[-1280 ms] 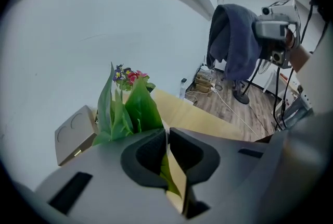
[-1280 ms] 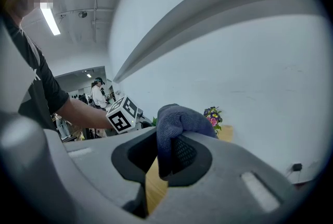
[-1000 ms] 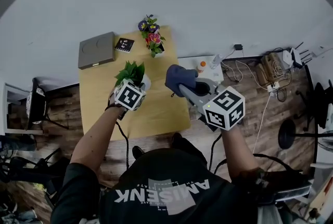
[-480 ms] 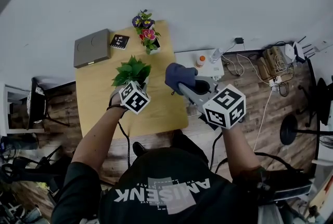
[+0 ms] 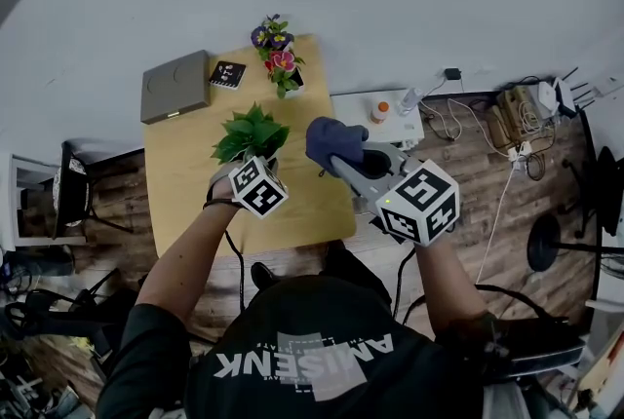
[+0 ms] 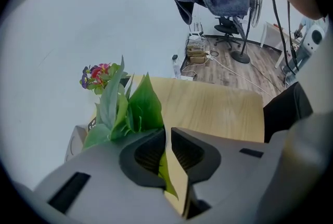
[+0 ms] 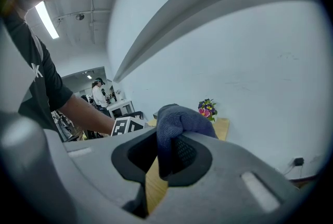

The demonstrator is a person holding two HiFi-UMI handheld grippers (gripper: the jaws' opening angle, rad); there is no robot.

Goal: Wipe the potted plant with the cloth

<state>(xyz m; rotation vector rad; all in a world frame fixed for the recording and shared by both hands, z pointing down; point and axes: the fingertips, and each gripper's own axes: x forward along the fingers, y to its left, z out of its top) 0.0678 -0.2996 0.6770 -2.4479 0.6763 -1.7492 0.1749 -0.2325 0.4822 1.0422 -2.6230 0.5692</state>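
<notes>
Potted plant (image 5: pixel 251 134) at the middle of the table (image 5: pixel 180 164), cloth (image 5: pixel 330 140) just to its right in the right gripper (image 7: pixel 167 147) over the table's right edge, flowers (image 5: pixel 278 64) at the far right corner, flat box (image 5: pixel 175 86) far left, card (image 5: pixel 227 74) between them, small stand (image 5: pixel 395 127) right of the table.

Count as I see it.

- Grey two-jaw grippers in my hands: two, the left gripper (image 6: pixel 167 151) and the right gripper (image 7: pixel 165 151).
- Potted plants: two, one green leafy plant in a white pot (image 5: pixel 251 134) and one purple-and-pink flowering plant (image 5: pixel 276 52).
- Dark blue terry cloth (image 5: pixel 330 140): one.
- Light wooden rectangular table (image 5: pixel 185 193): one.
- Flat grey square box (image 5: pixel 175 87): one.
- Small black printed card (image 5: pixel 228 74): one.
- White side table (image 5: pixel 356 105): one.
- Small bottles on it: two, an orange-capped bottle (image 5: pixel 381 107) and a clear bottle (image 5: pixel 408 101).
</notes>
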